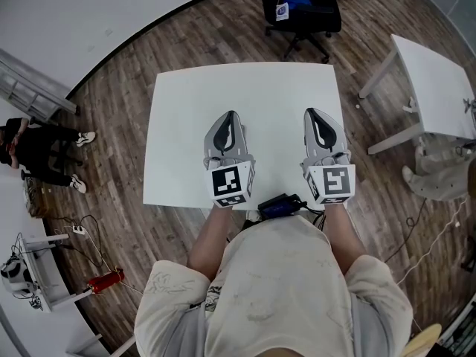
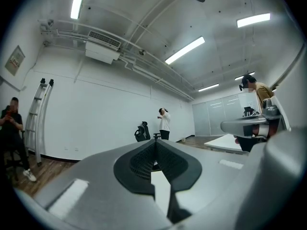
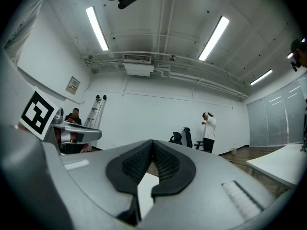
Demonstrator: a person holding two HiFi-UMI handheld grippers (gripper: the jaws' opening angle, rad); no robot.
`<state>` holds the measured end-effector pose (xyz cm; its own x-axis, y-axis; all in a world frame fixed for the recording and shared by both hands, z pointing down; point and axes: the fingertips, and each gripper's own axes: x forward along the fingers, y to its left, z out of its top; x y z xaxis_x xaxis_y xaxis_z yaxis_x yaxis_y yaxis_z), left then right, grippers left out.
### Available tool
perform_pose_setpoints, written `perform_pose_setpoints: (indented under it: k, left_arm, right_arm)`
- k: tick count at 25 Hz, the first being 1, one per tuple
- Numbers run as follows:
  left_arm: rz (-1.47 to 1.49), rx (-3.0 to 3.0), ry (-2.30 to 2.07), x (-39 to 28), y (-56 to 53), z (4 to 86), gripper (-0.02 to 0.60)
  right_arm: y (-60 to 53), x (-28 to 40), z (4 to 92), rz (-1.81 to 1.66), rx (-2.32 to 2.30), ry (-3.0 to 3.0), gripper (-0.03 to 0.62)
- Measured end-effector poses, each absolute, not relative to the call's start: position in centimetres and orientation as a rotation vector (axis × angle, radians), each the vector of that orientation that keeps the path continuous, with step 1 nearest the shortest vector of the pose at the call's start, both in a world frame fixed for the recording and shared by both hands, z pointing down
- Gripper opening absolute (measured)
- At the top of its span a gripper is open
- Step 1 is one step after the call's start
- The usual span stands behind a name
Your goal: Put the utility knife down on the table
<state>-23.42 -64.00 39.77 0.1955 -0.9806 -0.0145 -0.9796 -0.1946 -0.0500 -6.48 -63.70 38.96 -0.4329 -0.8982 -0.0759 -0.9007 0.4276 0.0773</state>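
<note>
No utility knife shows in any view. In the head view both grippers are held level over the near half of the white table [image 1: 186, 125], side by side and pointing away from the person. My left gripper [image 1: 231, 114] is shut, its black pads meeting at the tip [image 2: 155, 143] with nothing between them. My right gripper [image 1: 312, 112] is likewise shut and holds nothing, its pads touching at the tip [image 3: 152, 143]. From the left gripper view, the right gripper [image 2: 249, 124] is seen at the right edge.
A black office chair [image 1: 301, 10] stands beyond the table's far edge. A second white table [image 1: 439, 88] is at the right. A seated person [image 1: 37, 155] and a ladder [image 1: 30, 88] are at the left wall. Another person [image 2: 164, 123] stands far off.
</note>
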Motion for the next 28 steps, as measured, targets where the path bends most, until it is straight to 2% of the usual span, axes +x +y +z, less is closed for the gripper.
perform_pose_setpoints:
  k: [28]
  left_arm:
    - [0.083, -2.39, 1.83, -23.3, -62.9, 39.1, 0.02]
  right_arm:
    - [-63.6, -7.1, 39.1, 0.18, -1.636, 2.627, 0.005]
